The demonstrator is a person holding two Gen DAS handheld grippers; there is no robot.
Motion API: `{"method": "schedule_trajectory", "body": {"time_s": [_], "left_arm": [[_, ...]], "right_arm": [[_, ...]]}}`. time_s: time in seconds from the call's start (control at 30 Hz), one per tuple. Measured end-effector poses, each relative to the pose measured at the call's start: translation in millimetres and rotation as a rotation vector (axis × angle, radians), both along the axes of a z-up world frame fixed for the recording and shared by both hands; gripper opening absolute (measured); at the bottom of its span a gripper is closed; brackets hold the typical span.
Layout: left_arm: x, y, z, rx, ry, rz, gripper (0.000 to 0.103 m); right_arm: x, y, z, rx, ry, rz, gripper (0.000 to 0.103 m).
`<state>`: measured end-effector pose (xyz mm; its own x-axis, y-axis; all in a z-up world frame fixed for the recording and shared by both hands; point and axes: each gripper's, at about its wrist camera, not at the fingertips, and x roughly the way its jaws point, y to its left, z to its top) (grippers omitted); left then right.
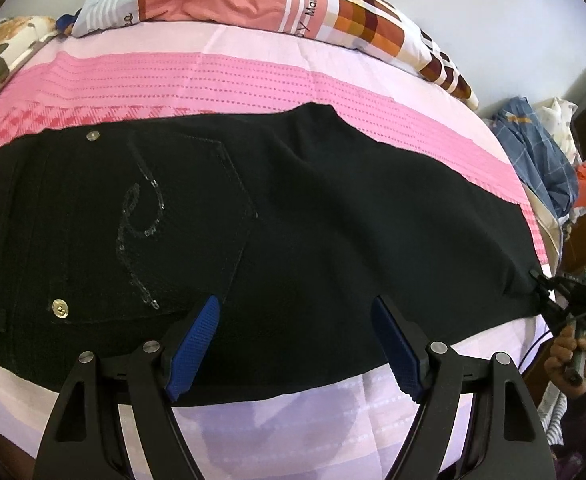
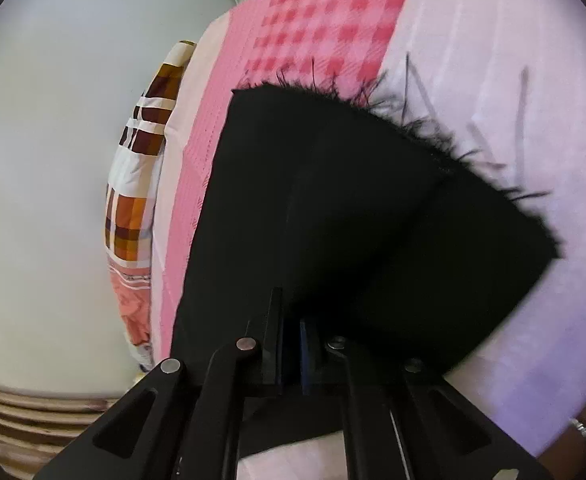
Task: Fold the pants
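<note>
Black pants (image 1: 293, 220) lie flat across the pink bed sheet (image 1: 213, 72), waistband to the left, with a sequinned back pocket (image 1: 153, 220) facing up. My left gripper (image 1: 295, 320) hovers open over the near edge of the pants, and nothing touches its blue pads (image 1: 197, 344). At the far right my right gripper (image 1: 545, 286) pinches the leg end, with a hand (image 1: 573, 356) on its handle. In the right wrist view the gripper (image 2: 291, 332) is shut on the black leg fabric (image 2: 333, 200), whose frayed hem (image 2: 433, 128) spreads ahead of it.
A patchwork quilt (image 1: 293, 4) lies rolled along the bed's far side against a pale wall (image 2: 53, 160). A pile of clothes (image 1: 541, 152) sits beyond the right end of the bed. A floral pillow (image 1: 5, 52) lies at the far left.
</note>
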<state>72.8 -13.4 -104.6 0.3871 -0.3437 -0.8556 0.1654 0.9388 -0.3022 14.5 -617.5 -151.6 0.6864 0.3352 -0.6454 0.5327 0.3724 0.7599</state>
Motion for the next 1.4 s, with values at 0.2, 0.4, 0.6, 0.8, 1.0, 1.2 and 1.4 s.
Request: {"method": "schedule_trajectory", "body": {"time_s": [0.2, 0.4, 0.6, 0.8, 1.0, 1.2, 1.4], "left_arm": [[-0.8, 10.2, 6.9, 0.006, -0.02, 0.024, 0.079], [0.2, 17.3, -2.5, 0.007, 0.003, 0.05, 0.079], [-11.2, 32.9, 3.4, -0.075, -0.026, 0.065, 0.079], [-30.9, 58.8, 4.1, -0.2, -0.018, 0.084, 0.079], [-52.5, 90.6, -7.5, -0.244, 0.02, 0.181, 0.079], [-90.1, 140.1, -3.0, -0.262, -0.025, 0.394, 0.079], [-83.1, 188.1, -25.6, -0.376, 0.039, 0.529, 0.079]], "right_arm": [[-29.9, -5.2, 19.9, -0.024, 0.001, -0.031, 0.003], [-41.7, -14.7, -9.2, 0.045, 0.049, -0.073, 0.002], [-36.9, -15.7, -4.8, 0.112, -0.031, -0.049, 0.019], [-27.7, -8.3, -4.0, 0.106, -0.065, -0.04, 0.034], [-22.8, -5.9, -6.2, 0.031, -0.002, -0.011, 0.005], [-24.5, -6.5, -8.5, 0.05, -0.012, -0.019, 0.005], [-23.3, -5.4, -7.3, 0.041, -0.011, -0.018, 0.005]]}}
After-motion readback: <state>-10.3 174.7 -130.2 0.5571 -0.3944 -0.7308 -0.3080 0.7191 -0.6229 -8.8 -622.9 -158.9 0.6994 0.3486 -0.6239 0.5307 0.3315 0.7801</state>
